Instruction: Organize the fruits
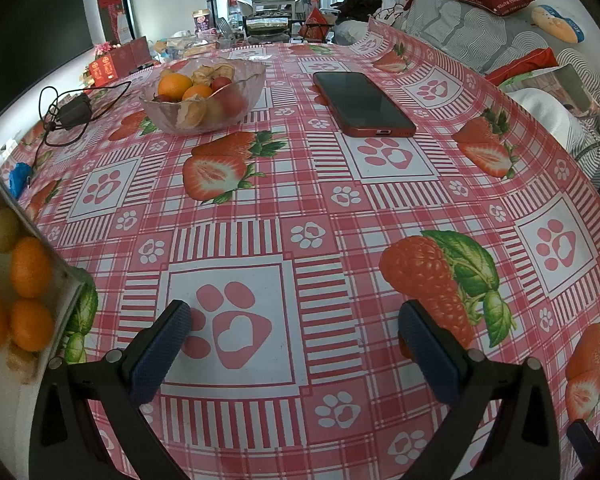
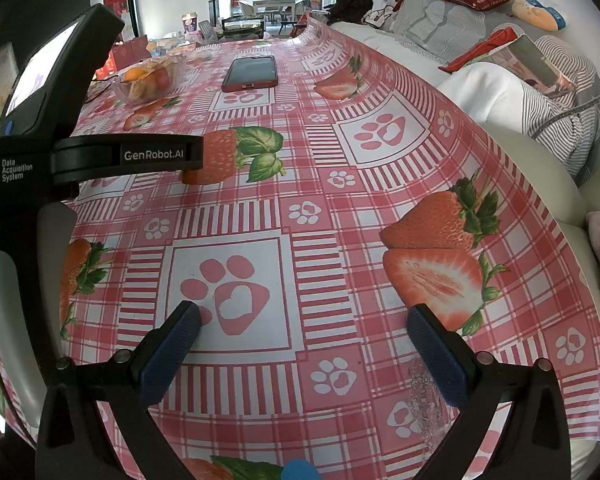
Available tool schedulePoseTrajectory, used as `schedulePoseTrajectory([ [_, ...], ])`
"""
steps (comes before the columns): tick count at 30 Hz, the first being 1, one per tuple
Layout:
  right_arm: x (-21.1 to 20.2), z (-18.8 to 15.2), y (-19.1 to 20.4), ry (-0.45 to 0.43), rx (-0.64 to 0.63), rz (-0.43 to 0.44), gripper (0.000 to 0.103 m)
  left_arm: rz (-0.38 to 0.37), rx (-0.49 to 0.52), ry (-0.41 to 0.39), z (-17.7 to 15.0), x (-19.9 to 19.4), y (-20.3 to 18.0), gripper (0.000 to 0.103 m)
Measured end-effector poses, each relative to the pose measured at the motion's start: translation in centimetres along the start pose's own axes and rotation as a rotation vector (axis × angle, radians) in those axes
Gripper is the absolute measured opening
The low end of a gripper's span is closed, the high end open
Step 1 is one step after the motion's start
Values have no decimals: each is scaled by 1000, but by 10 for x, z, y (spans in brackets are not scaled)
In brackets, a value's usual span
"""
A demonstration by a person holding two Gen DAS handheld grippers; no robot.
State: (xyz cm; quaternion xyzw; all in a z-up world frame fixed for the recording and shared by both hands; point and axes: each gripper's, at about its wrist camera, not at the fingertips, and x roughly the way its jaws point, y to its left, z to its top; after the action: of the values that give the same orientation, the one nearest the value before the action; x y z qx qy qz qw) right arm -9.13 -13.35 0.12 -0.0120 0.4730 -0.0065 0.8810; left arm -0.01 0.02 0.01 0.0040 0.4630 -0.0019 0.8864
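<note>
A clear glass bowl holds oranges, red fruits and papery-husked fruits at the far left of the table; it also shows in the right wrist view. A box with several oranges and a greenish fruit sits at the near left edge. My left gripper is open and empty, low over the tablecloth. My right gripper is open and empty over the cloth. The left gripper's body shows at the left of the right wrist view.
A red-cased phone lies face up beyond the grippers, right of the bowl. A black charger with cable lies at the far left. The red checked tablecloth curls up at its right edge beside a sofa with cushions.
</note>
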Motion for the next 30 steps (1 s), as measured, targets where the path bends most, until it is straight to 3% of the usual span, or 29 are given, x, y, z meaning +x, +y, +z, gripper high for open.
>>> schedulePoseTrajectory([
  [16, 0, -2, 1, -9, 1, -22, 103, 0, 0, 0, 0, 0, 0, 103],
  [30, 0, -3, 2, -38, 51, 12, 103, 0, 0, 0, 0, 0, 0, 103],
])
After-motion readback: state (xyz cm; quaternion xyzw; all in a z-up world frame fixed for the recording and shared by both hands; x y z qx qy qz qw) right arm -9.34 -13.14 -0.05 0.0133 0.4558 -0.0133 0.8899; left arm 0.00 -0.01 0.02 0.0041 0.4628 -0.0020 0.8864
